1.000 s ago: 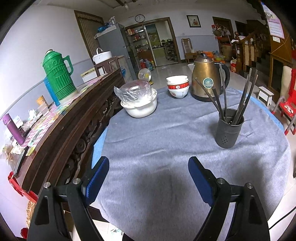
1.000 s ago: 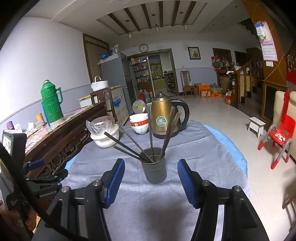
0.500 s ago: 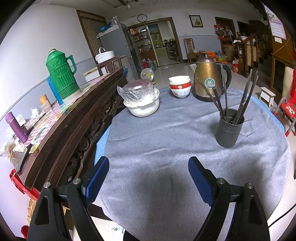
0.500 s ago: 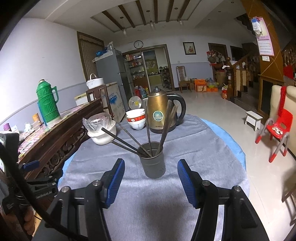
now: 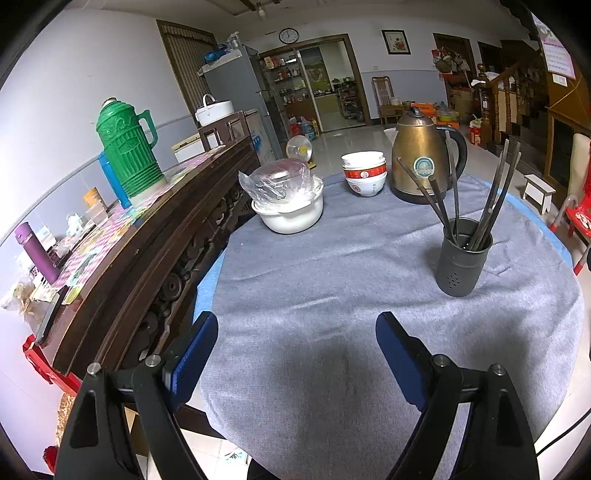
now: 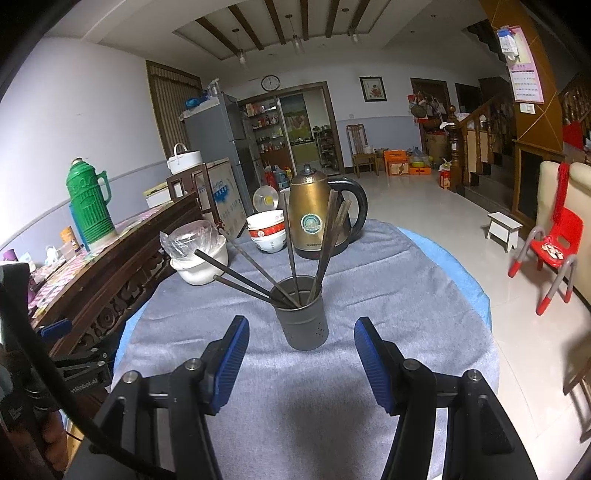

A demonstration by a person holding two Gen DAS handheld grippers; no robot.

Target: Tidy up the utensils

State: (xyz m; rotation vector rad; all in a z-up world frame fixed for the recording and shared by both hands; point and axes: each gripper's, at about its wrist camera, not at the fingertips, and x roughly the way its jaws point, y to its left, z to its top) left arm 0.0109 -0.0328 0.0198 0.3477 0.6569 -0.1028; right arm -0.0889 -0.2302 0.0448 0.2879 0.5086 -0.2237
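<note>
Stood upright on the grey tablecloth (image 6: 388, 295): dark holder (image 6: 300, 314), chopsticks (image 6: 258, 275) fanned out of its top. Hovered near of it, jaws apart and empty: right gripper (image 6: 301, 350). Hung wide open over bare cloth, left of the holder and well apart from it: left gripper (image 5: 295, 347). Lined up along the far edge: covered white pot (image 5: 291, 210), stacked bowls (image 5: 364, 173), brass kettle (image 5: 423, 162).

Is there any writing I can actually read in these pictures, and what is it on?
"nRobot.AI", partly cut off: on the left gripper's black body, seen from the right wrist.
Round sticker on the gold kettle: too blurred to read.
Red band on the stacked bowls: marks too small to read.
Wall calendar: too small to read.
Wall clock: numerals too small to read.
</note>
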